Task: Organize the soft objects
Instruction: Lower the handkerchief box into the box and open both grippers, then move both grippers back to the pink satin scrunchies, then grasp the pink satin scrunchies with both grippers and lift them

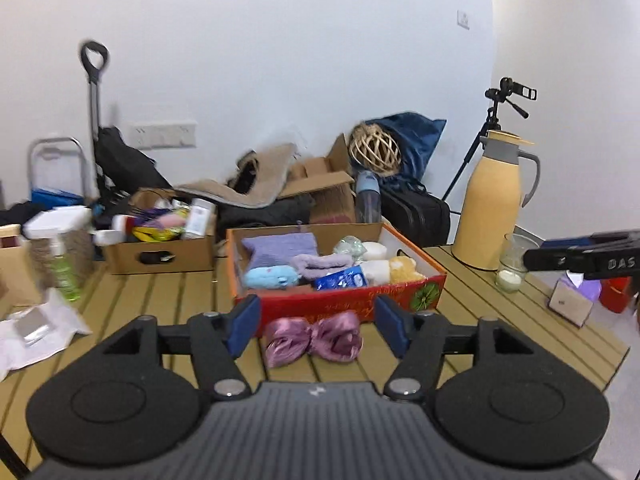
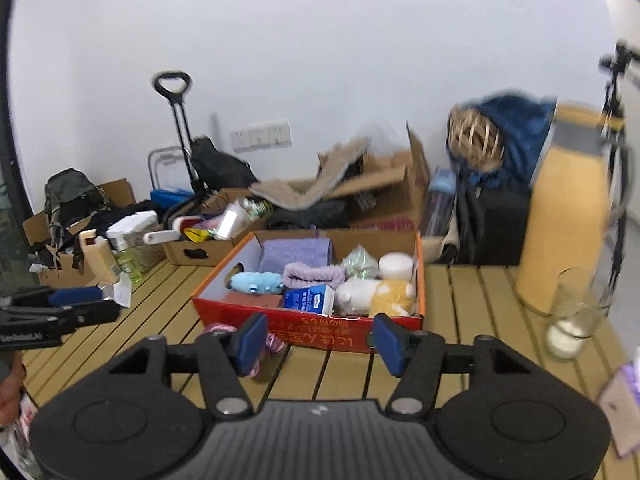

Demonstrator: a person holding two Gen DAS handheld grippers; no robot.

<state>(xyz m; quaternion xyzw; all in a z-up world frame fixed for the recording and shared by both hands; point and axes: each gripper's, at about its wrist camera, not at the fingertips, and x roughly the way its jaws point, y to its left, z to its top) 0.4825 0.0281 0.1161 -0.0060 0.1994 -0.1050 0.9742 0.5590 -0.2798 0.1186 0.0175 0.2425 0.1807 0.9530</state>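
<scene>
White-walled room w/ clutter along the back: cardboard cartons, bags, a folding trolley, a tripod. Foreground: tan slatted wooden desk point(image 1: 168, 300).

Desk items, large to small:
- Tall pale-yellow thermos jug w/ grey lid point(image 1: 494, 200), far right, upright.
- Red open-topped cardboard box point(image 1: 340, 304), desk centre, already holding soft goods: lilac knit cloth point(image 1: 280, 248), light-blue plush toy point(image 1: 272, 276), yellow-and-white plush toy point(image 1: 402, 270), blue tissue pack point(image 1: 340, 280), among others.
- Clear glass candle jar point(image 1: 512, 264), just beside the jug.
- Shiny purple satin scrunchie-like bow point(image 1: 314, 338), lying on the desk directly in front of the box, near its front wall; whether it touches the wall cannot be told. The one soft item visibly not boxed.

Tongs: left tongs point(image 1: 316, 328) wide open, empty, blue pads straddling the bow w/o touching it, apparently above desk level. Right tongs point(image 2: 318, 340) also wide open, empty, facing the box front; bow partly hidden behind its left pad.

Handling (est.): bow is very light, limp, compressible; satin likely slippery. Best pinch at the narrow centre knot, where fabric bunches, vs. the puffy loops, which may slide out or flatten. No breakage risk; firm closure OK.
</scene>
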